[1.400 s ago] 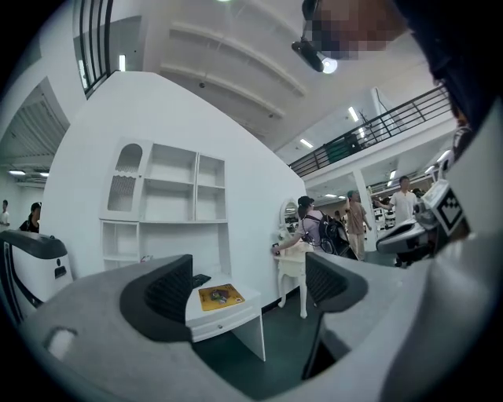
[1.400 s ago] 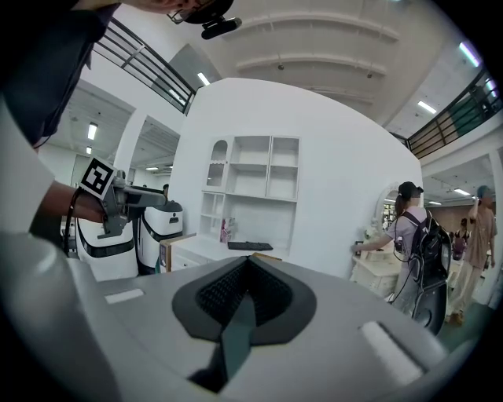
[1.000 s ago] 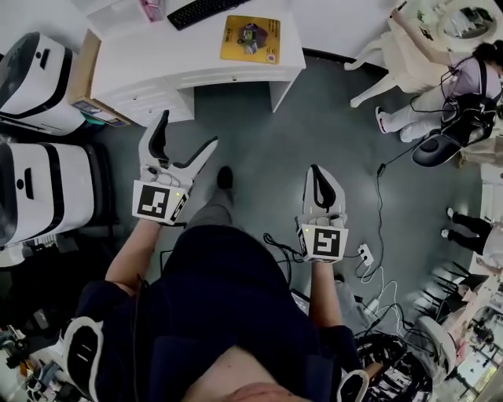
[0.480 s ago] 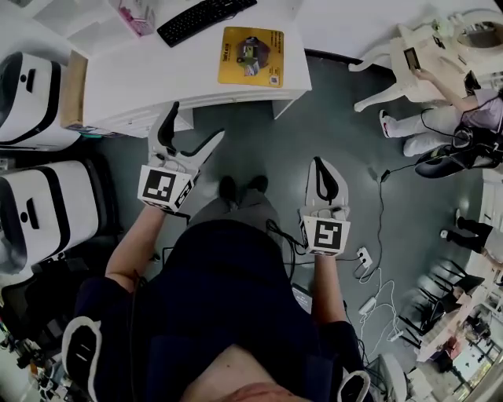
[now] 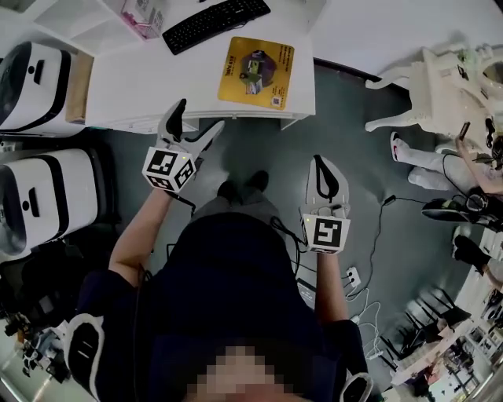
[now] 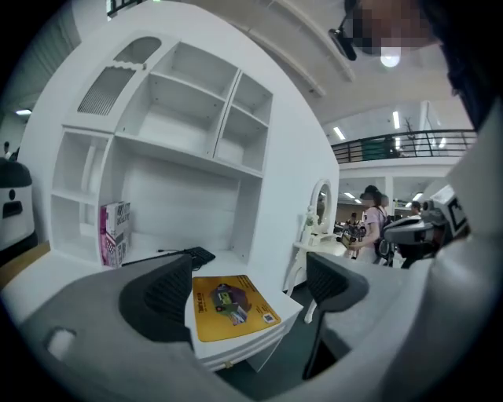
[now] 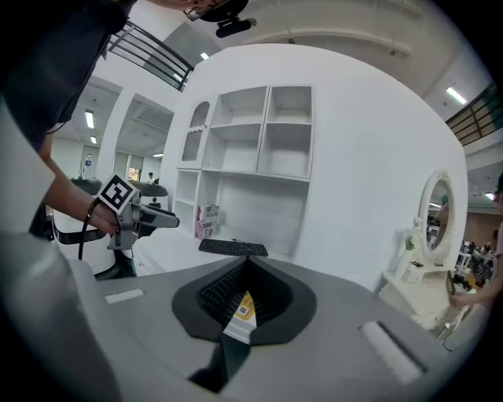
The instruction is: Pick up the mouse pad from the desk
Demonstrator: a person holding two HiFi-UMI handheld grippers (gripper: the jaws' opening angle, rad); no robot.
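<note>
The yellow mouse pad (image 5: 255, 72) lies flat on the white tabletop (image 5: 149, 74), close to the front edge, up at 12 o'clock in the head view. A black keyboard (image 5: 216, 22) sits at the pad's 11 o'clock, a bit apart, with a pink box (image 5: 141, 12) further out toward 10. The left tongs (image 5: 198, 116) are at the pad's 7 o'clock, right by the tabletop's edge, spread wide and empty. The right tongs (image 5: 317, 163) are clenched on nothing at the pad's 5 o'clock, well apart. White machines (image 5: 39, 188) crowd in at 9 o'clock, and cables (image 5: 369, 228) trail over the floor at 4.
</note>
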